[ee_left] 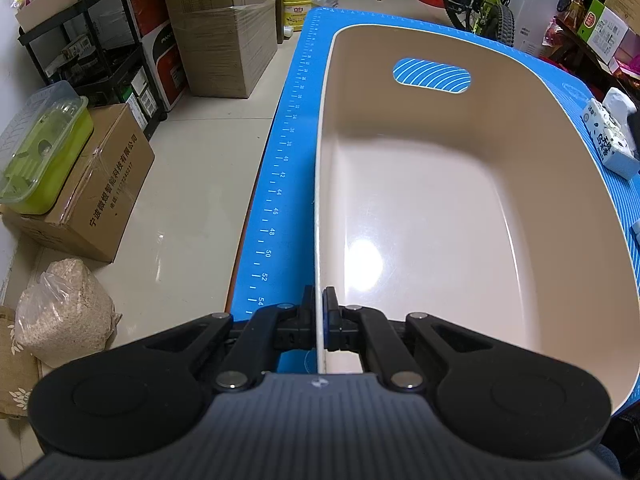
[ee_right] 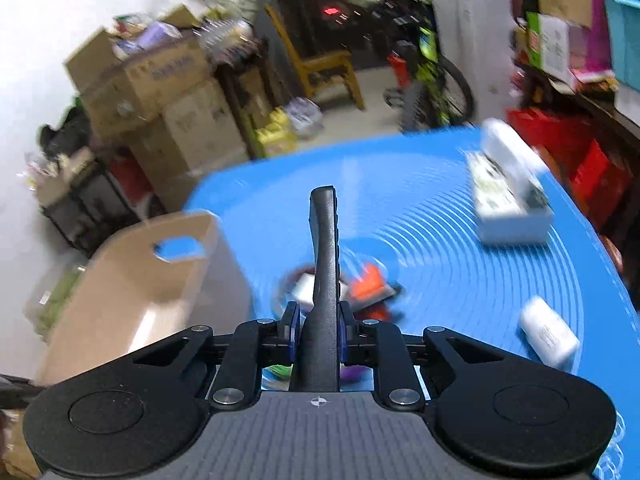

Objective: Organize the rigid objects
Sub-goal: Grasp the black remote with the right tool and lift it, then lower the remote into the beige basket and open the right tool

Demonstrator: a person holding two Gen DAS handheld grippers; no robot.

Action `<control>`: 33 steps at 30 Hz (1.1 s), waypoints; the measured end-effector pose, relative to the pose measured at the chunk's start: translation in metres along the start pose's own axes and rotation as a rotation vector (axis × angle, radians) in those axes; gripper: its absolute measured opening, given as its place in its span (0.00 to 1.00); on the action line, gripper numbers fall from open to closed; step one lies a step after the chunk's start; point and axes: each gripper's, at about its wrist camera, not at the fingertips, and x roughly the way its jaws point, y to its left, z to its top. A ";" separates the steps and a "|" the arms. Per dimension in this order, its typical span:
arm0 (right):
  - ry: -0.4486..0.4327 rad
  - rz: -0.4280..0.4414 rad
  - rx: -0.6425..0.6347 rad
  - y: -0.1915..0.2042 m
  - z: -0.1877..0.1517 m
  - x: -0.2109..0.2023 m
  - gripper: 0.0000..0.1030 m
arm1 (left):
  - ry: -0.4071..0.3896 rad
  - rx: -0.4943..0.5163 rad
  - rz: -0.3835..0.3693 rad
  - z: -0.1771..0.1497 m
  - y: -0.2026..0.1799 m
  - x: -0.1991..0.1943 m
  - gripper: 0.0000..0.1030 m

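A beige plastic bin (ee_left: 440,200) with a handle hole stands on the blue mat (ee_left: 288,152); nothing lies in it. My left gripper (ee_left: 319,304) is shut on the bin's near left rim, one pad on each side of the wall. In the right wrist view my right gripper (ee_right: 319,322) is shut on a black remote control (ee_right: 325,256), held on edge and pointing away, above the mat (ee_right: 440,272). The bin (ee_right: 132,280) shows at the left. Below the remote lie an orange object (ee_right: 366,284) and a white card (ee_right: 304,286), blurred.
On the mat sit a white patterned box (ee_right: 508,208) with a white item on top at the right, also seen in the left wrist view as the box (ee_left: 608,140), and a white oblong block (ee_right: 548,336). Cardboard boxes (ee_left: 224,28), a bicycle (ee_left: 484,0) and a chair (ee_right: 324,64) stand around on the floor.
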 end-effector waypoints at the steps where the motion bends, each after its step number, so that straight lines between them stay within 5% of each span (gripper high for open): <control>1: -0.011 0.020 -0.011 0.008 0.004 -0.003 0.28 | 0.000 0.000 0.000 0.000 0.000 0.000 0.04; 13: -0.006 0.175 -0.118 0.095 0.030 0.012 0.28 | 0.001 0.020 0.012 0.000 -0.002 0.001 0.04; 22: 0.149 0.220 -0.227 0.154 0.000 0.052 0.28 | 0.007 0.020 0.013 0.000 -0.002 0.000 0.04; 33: 0.374 0.156 -0.321 0.176 -0.040 0.101 0.28 | 0.005 0.026 0.013 0.000 -0.003 0.000 0.04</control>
